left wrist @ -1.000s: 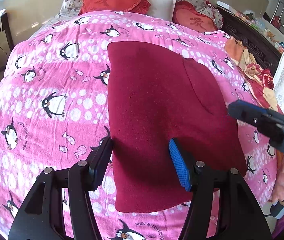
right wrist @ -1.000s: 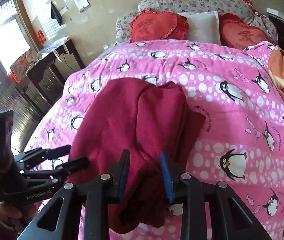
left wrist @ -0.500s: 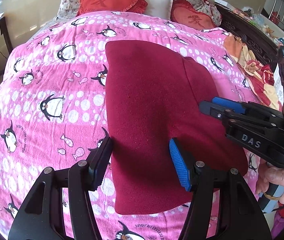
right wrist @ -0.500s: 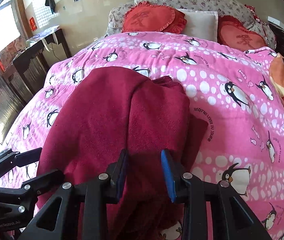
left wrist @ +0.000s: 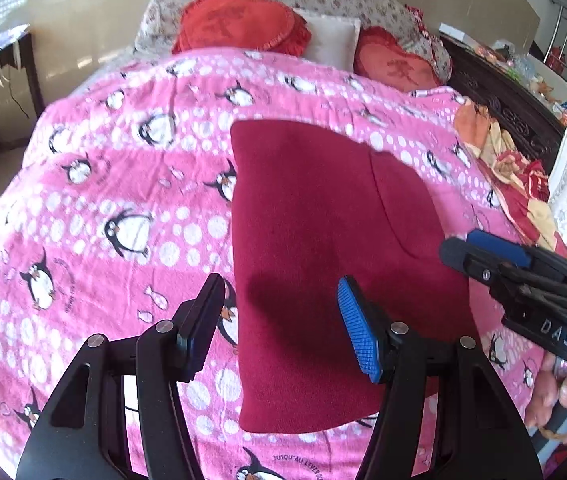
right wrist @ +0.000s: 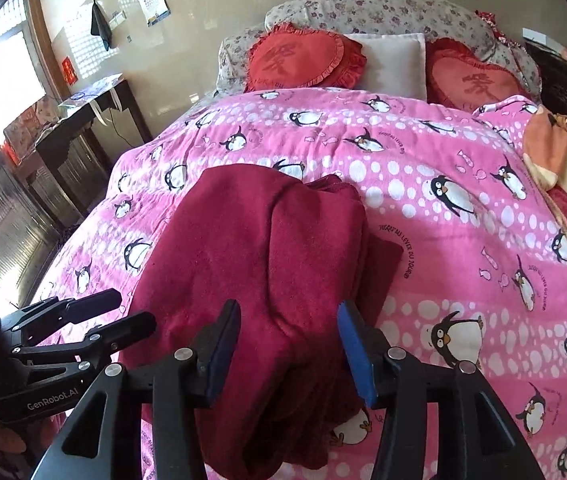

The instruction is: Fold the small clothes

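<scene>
Nearest the left wrist camera, the left hand-held gripper [left wrist: 279,328] stood with its black fingers spread wide, empty, hanging above the near left edge of the dark red fleece garment [left wrist: 323,272]. The right hand-held gripper [right wrist: 287,344] was likewise spread, its fingers straddling a raised fold of that garment without closing on it. The garment lay folded on the pink penguin-print fleece blanket [left wrist: 123,208] that covered the bed, flat along its left side and bunched in ridges along its right. Off to the right of the blanket lay a rumpled orange and red patterned cloth [left wrist: 515,176]. Farther back, at the head of the bed, two red heart-shaped cushions [right wrist: 303,58] flanked a small white pillow [right wrist: 391,62], with a floral pillow [right wrist: 383,10] behind them
</scene>
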A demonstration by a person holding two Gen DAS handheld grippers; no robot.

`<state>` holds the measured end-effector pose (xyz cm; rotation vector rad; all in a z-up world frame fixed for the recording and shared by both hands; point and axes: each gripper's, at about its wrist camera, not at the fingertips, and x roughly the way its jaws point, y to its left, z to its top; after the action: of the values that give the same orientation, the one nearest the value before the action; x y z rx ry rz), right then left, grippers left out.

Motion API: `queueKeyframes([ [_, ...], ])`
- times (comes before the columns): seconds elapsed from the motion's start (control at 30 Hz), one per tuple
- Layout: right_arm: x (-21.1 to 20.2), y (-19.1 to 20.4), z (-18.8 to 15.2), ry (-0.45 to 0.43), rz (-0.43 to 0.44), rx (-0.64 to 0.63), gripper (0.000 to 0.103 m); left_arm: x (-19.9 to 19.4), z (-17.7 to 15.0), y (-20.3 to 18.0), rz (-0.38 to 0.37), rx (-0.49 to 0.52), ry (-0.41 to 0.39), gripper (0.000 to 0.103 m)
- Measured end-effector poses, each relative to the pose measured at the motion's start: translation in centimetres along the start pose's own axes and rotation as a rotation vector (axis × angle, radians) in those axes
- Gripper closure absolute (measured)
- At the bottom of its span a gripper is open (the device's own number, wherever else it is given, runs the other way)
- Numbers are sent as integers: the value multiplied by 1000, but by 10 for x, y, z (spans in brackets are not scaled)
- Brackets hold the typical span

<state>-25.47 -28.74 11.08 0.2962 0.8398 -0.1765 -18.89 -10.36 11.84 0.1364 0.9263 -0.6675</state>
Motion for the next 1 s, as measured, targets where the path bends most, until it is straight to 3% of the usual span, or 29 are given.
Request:
queueKeyframes([
  [0.2, -20, 9, -5, -45, -54, 14, 52, -20, 0, -2, 63, -1, -84, 44],
  [0.37, -28, 14, -7, -73, -57, 21, 34, -33, -3, -4, 94, 8, -119, 44],
  [1.0, -61, 34, -17, -114, -108, -16, 33, -74, -6, -9, 129, 19, -183, 44],
])
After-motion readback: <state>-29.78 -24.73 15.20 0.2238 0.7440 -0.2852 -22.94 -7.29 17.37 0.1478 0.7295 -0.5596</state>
